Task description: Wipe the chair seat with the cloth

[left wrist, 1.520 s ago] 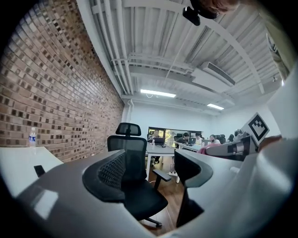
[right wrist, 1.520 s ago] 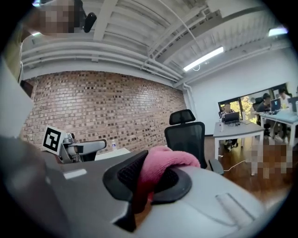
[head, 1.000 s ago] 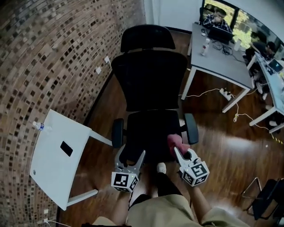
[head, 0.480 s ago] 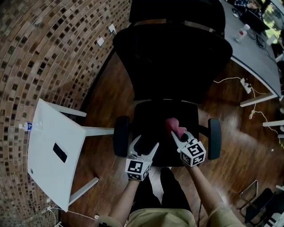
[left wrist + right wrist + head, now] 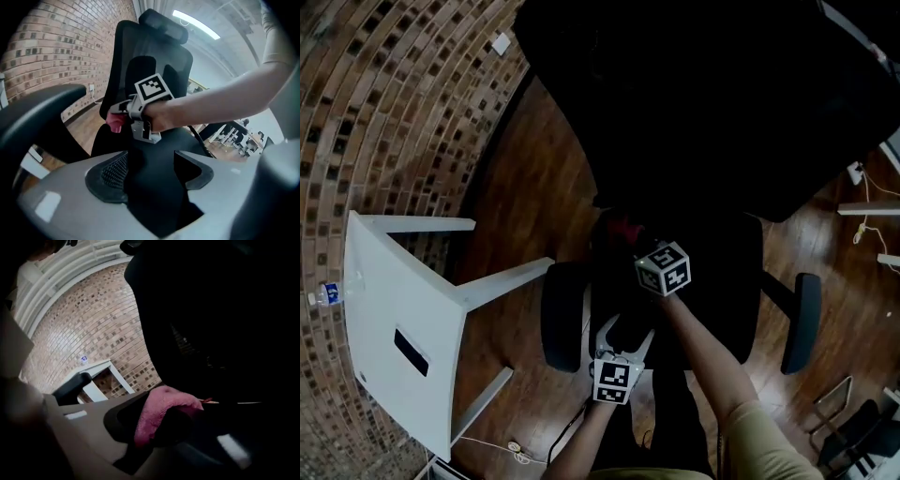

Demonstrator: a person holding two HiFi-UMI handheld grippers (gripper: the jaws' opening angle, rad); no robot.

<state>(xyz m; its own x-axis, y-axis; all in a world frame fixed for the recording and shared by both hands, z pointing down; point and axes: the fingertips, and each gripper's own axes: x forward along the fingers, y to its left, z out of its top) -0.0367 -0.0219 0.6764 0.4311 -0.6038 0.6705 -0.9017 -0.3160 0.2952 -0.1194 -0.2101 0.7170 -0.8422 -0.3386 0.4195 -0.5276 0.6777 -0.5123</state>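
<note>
The black office chair fills the head view, its seat (image 5: 712, 291) dark below the backrest. My right gripper (image 5: 639, 248) reaches across the seat toward its back left corner and is shut on a pink cloth (image 5: 624, 229). In the right gripper view the cloth (image 5: 164, 409) bulges between the jaws, against the seat. My left gripper (image 5: 623, 330) stands open at the seat's front edge with nothing in it. The left gripper view looks over the seat (image 5: 154, 154) at the right gripper's cube (image 5: 152, 89) and the cloth (image 5: 114, 122).
A white side table (image 5: 394, 309) stands left of the chair by the brick wall, with a dark phone (image 5: 411, 351) on it and a small bottle (image 5: 328, 293) at its edge. The armrests (image 5: 561, 314) (image 5: 798, 323) flank the seat. Cables lie on the wooden floor at the right.
The head view has moved in over the chair. My right gripper has carried the cloth from the seat's front right toward its back left. The left gripper stays open at the front edge.
</note>
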